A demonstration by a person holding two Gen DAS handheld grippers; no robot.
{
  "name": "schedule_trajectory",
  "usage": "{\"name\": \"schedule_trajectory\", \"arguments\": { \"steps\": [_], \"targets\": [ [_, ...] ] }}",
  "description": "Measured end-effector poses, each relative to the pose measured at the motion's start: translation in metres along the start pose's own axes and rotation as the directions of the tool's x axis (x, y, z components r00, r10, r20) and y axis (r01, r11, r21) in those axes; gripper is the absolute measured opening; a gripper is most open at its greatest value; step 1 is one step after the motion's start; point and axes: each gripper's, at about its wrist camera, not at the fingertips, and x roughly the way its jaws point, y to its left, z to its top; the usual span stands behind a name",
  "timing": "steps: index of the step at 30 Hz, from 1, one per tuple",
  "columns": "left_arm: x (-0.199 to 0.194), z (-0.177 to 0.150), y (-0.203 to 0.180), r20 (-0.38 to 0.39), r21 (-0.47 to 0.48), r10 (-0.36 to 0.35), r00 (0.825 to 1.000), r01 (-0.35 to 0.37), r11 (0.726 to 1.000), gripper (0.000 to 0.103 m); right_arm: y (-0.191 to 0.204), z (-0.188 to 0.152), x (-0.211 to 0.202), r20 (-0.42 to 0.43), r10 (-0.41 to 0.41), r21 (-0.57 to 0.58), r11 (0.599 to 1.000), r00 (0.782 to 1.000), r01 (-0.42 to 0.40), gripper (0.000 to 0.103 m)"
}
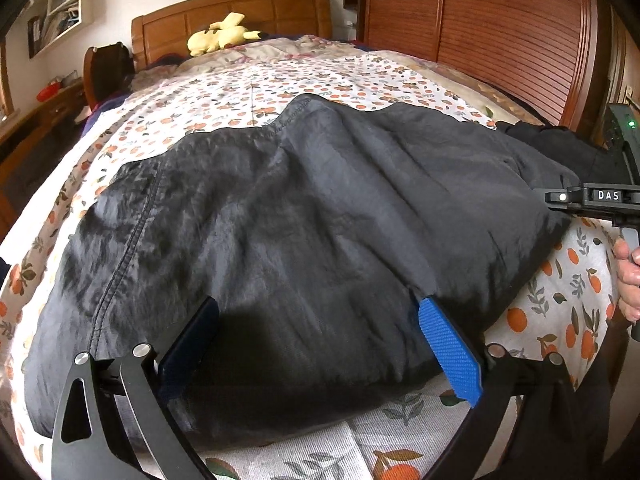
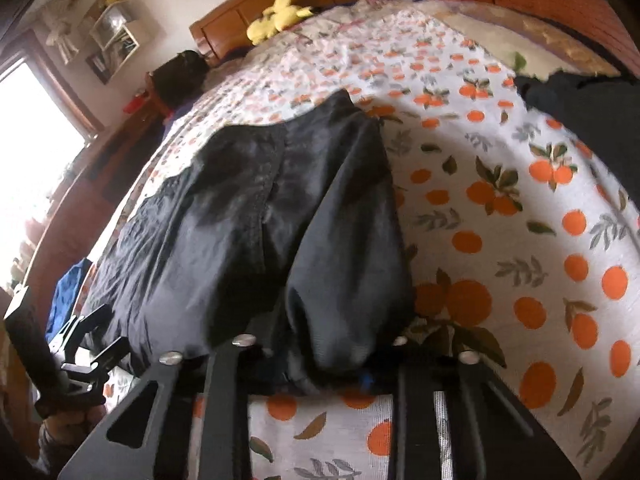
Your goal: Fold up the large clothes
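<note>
A large black garment (image 1: 304,208) lies spread across the bed's orange-print cover (image 1: 256,80). My left gripper (image 1: 320,320) stands open at the garment's near hem, its blue pads (image 1: 448,348) wide apart with cloth between them and not pinched. In the right wrist view the garment (image 2: 248,208) has a bunched fold at its near right corner. My right gripper (image 2: 328,364) is narrowed on that fold, and the cloth hides its fingertips. From the left wrist view, the right gripper's body (image 1: 592,200) shows at the garment's right edge, held by a hand (image 1: 628,280).
A yellow plush toy (image 1: 222,34) lies by the wooden headboard (image 1: 240,12). A wooden wardrobe (image 1: 480,40) stands along the bed's right side. Another dark garment (image 2: 592,120) lies at the far right. A blue cloth (image 2: 68,292) and a nightstand (image 1: 48,116) are at the left.
</note>
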Motion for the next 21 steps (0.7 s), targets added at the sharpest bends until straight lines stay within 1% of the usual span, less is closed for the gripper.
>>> {"name": "schedule_trajectory", "arguments": {
  "steps": [2, 4, 8, 11, 15, 18, 19, 20, 21],
  "targets": [
    [-0.002, 0.001, 0.000, 0.001, -0.003, 0.004, 1.000, -0.004, 1.000, 0.101, -0.001, 0.003, -0.011, 0.044, 0.039, 0.011, 0.999, 0.998, -0.040, 0.014],
    [-0.007, 0.001, 0.002, 0.007, -0.009, 0.008, 1.000, -0.008, 1.000, 0.101, 0.001, 0.006, -0.022, 0.082, 0.061, 0.005, 0.998, 0.995, -0.062, 0.011],
    [-0.021, 0.002, 0.008, 0.027, -0.022, 0.013, 1.000, -0.012, 1.000, 0.101, 0.017, 0.011, -0.039, 0.139, 0.055, -0.054, 0.997, 0.989, -0.048, 0.009],
    [-0.031, 0.004, 0.013, 0.042, -0.028, 0.022, 0.999, -0.021, 0.999, 0.101, 0.022, 0.017, -0.051, 0.180, 0.065, -0.067, 0.996, 0.982, -0.053, 0.008],
    [-0.040, 0.006, 0.019, 0.048, -0.036, 0.036, 0.998, -0.035, 0.999, 0.101, 0.027, 0.026, -0.073, 0.257, 0.045, -0.089, 0.996, 0.965, -0.023, 0.006],
    [-0.047, 0.008, 0.020, 0.059, -0.040, 0.030, 0.998, -0.028, 0.999, 0.101, 0.023, 0.034, -0.097, 0.317, 0.035, -0.079, 0.997, 0.948, -0.010, 0.006],
    [-0.048, 0.008, 0.019, 0.061, -0.041, 0.027, 0.998, -0.024, 0.999, 0.101, 0.021, 0.036, -0.104, 0.330, 0.018, -0.088, 0.996, 0.944, 0.012, 0.006],
    [-0.050, 0.009, 0.017, 0.064, -0.040, 0.021, 0.998, -0.018, 0.999, 0.101, 0.019, 0.036, -0.106, 0.331, 0.003, -0.089, 0.996, 0.944, 0.027, 0.007],
    [-0.050, 0.009, 0.015, 0.064, -0.038, 0.017, 0.998, -0.015, 0.999, 0.101, 0.015, 0.035, -0.106, 0.317, -0.007, -0.088, 0.995, 0.949, 0.036, 0.007]
  ]
}}
